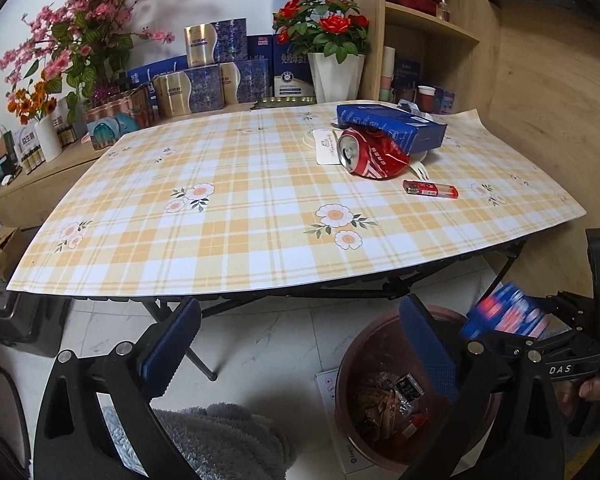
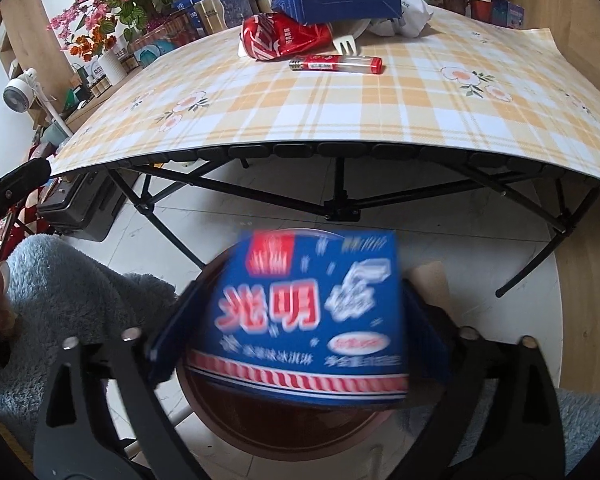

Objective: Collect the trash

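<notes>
Nearest the lens in the right wrist view, we see the right gripper (image 2: 296, 320) with its jaws spread wide; a blue ice-cream carton (image 2: 312, 312), motion-blurred, sits between the blue pads (image 2: 424, 320), and we cannot tell whether they touch it. Directly below the carton lies the brown bin (image 2: 260, 428), standing on the white tiled floor (image 2: 260, 200).

In the left wrist view, the left gripper (image 1: 296, 344) also shows its jaws wide, with nothing between them. The bin (image 1: 360, 344) appears near right, holding wrappers, and the same carton (image 1: 504, 316) hangs above its right rim beside the other gripper's black frame. A grey fleece sleeve (image 1: 220, 440) fills the near foreground.

Beyond, the surface (image 1: 220, 216) carries a yellow plaid cloth with flower prints. Toward its far right we find a red lighter (image 1: 430, 189), then a crushed red can (image 1: 370, 156) lying on its side, a white plastic fork (image 1: 418, 170) just beside it, and a long blue box (image 1: 392, 124) resting partly over the can.

Farthest stand boxed goods and a pot of red roses (image 1: 328, 28).
</notes>
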Demonstrator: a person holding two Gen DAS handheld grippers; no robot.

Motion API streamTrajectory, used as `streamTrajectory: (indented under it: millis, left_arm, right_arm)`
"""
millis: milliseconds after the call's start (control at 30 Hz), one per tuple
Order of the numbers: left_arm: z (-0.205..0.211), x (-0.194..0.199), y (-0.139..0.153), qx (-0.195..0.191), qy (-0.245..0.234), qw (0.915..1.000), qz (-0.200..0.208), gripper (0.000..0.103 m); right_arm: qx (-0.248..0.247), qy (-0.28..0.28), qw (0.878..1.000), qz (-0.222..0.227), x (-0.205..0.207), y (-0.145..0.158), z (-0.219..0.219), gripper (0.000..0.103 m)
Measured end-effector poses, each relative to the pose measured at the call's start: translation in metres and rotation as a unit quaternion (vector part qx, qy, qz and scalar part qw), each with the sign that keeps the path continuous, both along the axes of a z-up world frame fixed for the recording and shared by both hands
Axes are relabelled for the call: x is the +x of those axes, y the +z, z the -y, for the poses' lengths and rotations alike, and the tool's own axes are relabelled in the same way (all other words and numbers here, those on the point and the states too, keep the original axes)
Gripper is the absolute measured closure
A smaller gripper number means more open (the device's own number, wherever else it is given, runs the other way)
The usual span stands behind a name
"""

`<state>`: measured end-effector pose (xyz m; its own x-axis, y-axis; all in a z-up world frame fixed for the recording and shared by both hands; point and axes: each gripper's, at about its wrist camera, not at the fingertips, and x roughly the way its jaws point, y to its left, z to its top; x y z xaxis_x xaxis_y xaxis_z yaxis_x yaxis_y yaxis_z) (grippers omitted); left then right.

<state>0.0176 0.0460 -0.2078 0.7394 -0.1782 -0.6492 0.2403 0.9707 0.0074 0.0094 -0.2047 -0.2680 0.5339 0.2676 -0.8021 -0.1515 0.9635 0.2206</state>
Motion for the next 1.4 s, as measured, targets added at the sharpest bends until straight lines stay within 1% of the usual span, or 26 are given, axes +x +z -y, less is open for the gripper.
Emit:
streamTrajectory:
  millis: [133,400,567,700,867,1033,1133,1233,1300,1400]
  left_arm:
    - [-0.001,0.000,0.000,-0.004,-0.002,1.0000,-0.002,0.006]
    - [-0.013,0.005,0.000,-0.035,0.017,0.9991,-0.014,0.006]
    - [-0.013,0.003,0.001,-0.035,0.018,0.9992,-0.008,0.006]
    - [-0.014,0.001,0.003,-0.034,0.018,0.9993,-0.004,0.006]
    - [-0.013,0.001,0.004,-0.034,0.016,0.9993,-0.003,0.006]
    - [-0.012,0.003,0.004,-0.034,0.013,0.9993,-0.007,0.006]
    - [-0.012,0.009,0.006,-0.047,0.006,0.9988,-0.017,0.006]
    - [-0.015,0.015,0.012,-0.067,0.006,0.9977,-0.011,0.006]
    - [-0.016,0.022,0.018,-0.072,0.007,0.9974,-0.009,0.006]
    - [-0.017,0.034,0.030,-0.068,0.010,0.9976,-0.001,0.006]
  right_arm:
    - [-0.002,0.001,1.000,-0.001,-0.001,0.001,0.000,0.006]
    - [-0.009,-0.024,1.000,0.013,-0.004,0.008,0.009,0.006]
    - [-0.022,-0.042,0.999,0.017,-0.004,0.009,0.013,0.006]
    - [-0.028,-0.044,0.998,0.023,-0.004,0.013,0.014,0.006]
    - [-0.024,-0.047,0.998,0.020,0.000,0.017,0.016,0.006]
    - [-0.046,-0.041,0.997,0.043,0.005,0.032,0.018,0.006]
    - [-0.060,-0.035,0.996,0.059,0.012,0.044,0.021,0.006]
    - [-0.065,-0.028,0.995,0.066,0.023,0.058,0.026,0.006]
    - [-0.066,-0.024,0.996,0.062,0.031,0.066,0.028,0.006]
    - [-0.094,-0.023,0.993,0.067,0.047,0.082,0.028,0.006]
